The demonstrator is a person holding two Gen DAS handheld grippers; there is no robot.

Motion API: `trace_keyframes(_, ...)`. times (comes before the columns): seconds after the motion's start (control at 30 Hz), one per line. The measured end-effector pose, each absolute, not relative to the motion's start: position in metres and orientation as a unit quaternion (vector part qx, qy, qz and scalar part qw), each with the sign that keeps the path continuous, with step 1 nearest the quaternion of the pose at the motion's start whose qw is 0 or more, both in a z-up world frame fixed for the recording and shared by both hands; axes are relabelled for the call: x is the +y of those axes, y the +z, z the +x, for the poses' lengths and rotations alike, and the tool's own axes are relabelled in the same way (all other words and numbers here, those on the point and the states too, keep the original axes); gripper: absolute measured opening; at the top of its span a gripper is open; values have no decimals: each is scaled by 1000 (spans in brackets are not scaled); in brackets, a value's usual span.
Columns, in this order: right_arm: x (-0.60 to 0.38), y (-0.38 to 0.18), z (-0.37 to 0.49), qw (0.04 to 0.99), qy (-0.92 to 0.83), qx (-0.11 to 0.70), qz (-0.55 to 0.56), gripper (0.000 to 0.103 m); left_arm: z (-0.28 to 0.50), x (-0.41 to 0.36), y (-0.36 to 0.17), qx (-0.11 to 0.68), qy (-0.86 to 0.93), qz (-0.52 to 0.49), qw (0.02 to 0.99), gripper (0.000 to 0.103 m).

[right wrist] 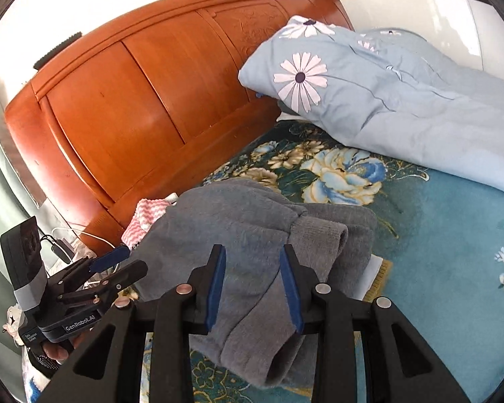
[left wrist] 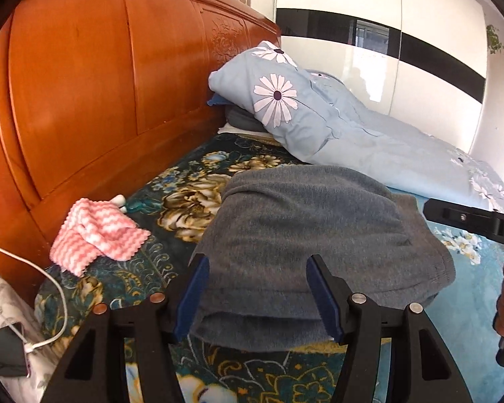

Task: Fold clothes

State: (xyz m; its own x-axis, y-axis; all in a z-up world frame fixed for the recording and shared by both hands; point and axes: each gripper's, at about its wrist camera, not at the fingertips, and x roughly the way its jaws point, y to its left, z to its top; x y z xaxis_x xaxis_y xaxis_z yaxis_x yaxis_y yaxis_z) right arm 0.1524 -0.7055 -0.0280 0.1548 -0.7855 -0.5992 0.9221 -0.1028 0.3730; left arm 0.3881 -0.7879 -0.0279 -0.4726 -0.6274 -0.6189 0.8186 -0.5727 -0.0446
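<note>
Left jaws: the left gripper [left wrist: 257,288], black with blue pads, stands spread wide; nothing is clamped, and the near edge of the garment shows between the fingers, contact not discernible.
Right jaws: the right gripper [right wrist: 253,285], same build, is parted to a narrower gap above the garment; no fabric pinched.
Garment: the grey knitted garment, folded into a thick bundle [left wrist: 312,231], lies on the teal floral bedspread [left wrist: 191,201], just ahead of both grippers.
Right view only: a ribbed cuff or hem rolled on top of the bundle [right wrist: 322,235]; a white flat edge peeking from under its right side [right wrist: 374,268], identity unclear.
Left view only: a neat, rounded far fold; the layered near edge.
Beside garment: pink-and-white zigzag cloth [left wrist: 97,235], crumpled, near the orange wooden headboard [left wrist: 84,94], apart from the bundle in the left view.
Further out: pale blue daisy-print quilt [left wrist: 352,127] heaped along the far side of the bed.
Bed edge: white charging cable [left wrist: 50,282] trailing to a plug, left view.
Cross-check: each camera sees the other gripper at its frame edge.
</note>
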Motion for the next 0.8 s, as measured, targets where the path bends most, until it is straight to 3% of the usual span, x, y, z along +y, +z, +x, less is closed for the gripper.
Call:
trace_keyframes(0.1, -673, -42, 163, 659, -653, 90, 362, 59, 395, -757, -30, 164, -840, 260, 447, 73)
trace_keyframes(0.53, -591, -73, 192, 636, -688, 121, 327, 70, 395, -682, -58, 179, -802, 270, 502, 91)
trace_keyframes(0.6, -584, -74, 196, 635, -692, 129, 319, 79, 396, -673, -61, 187, -792, 269, 515, 96)
trace_keyframes(0.8, -574, -67, 206, 662, -674, 111, 308, 87, 400, -648, -75, 248, -770, 245, 534, 100)
